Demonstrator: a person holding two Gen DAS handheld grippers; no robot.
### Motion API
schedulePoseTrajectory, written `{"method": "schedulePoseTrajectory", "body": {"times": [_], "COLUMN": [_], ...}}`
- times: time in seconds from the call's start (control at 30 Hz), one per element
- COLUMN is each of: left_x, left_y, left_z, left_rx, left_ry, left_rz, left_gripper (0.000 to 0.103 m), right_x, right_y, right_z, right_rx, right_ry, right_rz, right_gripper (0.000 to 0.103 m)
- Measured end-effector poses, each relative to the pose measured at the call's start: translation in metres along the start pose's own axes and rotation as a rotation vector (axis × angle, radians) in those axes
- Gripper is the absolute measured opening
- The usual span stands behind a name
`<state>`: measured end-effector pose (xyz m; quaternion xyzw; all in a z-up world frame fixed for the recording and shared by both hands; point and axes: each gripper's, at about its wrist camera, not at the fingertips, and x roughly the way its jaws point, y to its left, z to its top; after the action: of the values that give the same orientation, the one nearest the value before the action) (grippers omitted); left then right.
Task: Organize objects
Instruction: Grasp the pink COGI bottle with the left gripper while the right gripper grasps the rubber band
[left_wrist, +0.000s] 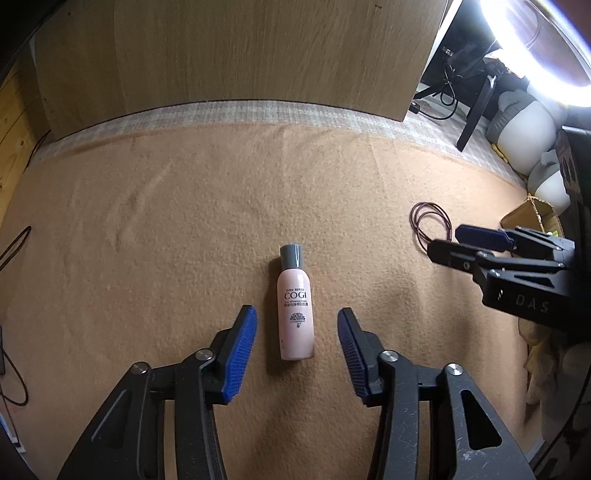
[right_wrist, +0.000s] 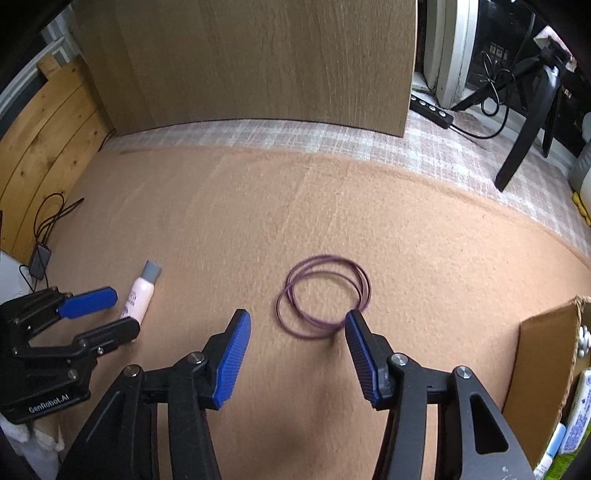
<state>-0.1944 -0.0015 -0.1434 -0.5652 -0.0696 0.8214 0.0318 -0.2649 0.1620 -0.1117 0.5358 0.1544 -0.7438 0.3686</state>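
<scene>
A pink bottle (left_wrist: 295, 291) with a grey cap lies flat on the tan blanket (left_wrist: 147, 240), cap pointing away. My left gripper (left_wrist: 296, 310) hangs over it, open, with a blue pad on either side of the bottle's body and a gap on both sides. To the right, a loop of thin purple bands (right_wrist: 325, 258) lies on the blanket. My right gripper (right_wrist: 297, 314) is open just short of it, its right fingertip over the loop's near edge. The bottle (right_wrist: 142, 291) and left gripper (right_wrist: 125, 312) show at the left of the right wrist view.
A tall wooden board (left_wrist: 240, 55) stands at the back edge. An open cardboard box (right_wrist: 543, 369) with packets sits at the right. A power strip (right_wrist: 432, 107), a black stand leg (right_wrist: 524, 140) and plush toys (left_wrist: 524, 125) lie back right. Cables (right_wrist: 40, 254) trail at the left.
</scene>
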Motion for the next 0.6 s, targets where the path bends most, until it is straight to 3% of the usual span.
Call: {"method": "schedulePoseTrajectory", "body": {"times": [0.13,0.43,0.6], "left_x": [0.005,0.014,0.017], "left_y": [0.001,0.008,0.008], "left_z": [-0.001,0.0,0.002], "left_rx": [0.001,-0.023,-0.027], "left_ry": [0.009,0.025,0.026], "left_rz": [0.003,-0.01,-0.012], "left_gripper": [0.039,0.027,0.022], "right_x": [0.006,0.021,0.021], "right_y": [0.007,0.025,0.026], "right_z": [0.002,0.007,0.007], "right_rx": [-0.019,-0.112,-0.137], "right_ry": [0.001,0.038,0.055], "right_rz": [-0.002,-0.09,-0.116], "right_gripper": [0.046,0.043,0.034]}}
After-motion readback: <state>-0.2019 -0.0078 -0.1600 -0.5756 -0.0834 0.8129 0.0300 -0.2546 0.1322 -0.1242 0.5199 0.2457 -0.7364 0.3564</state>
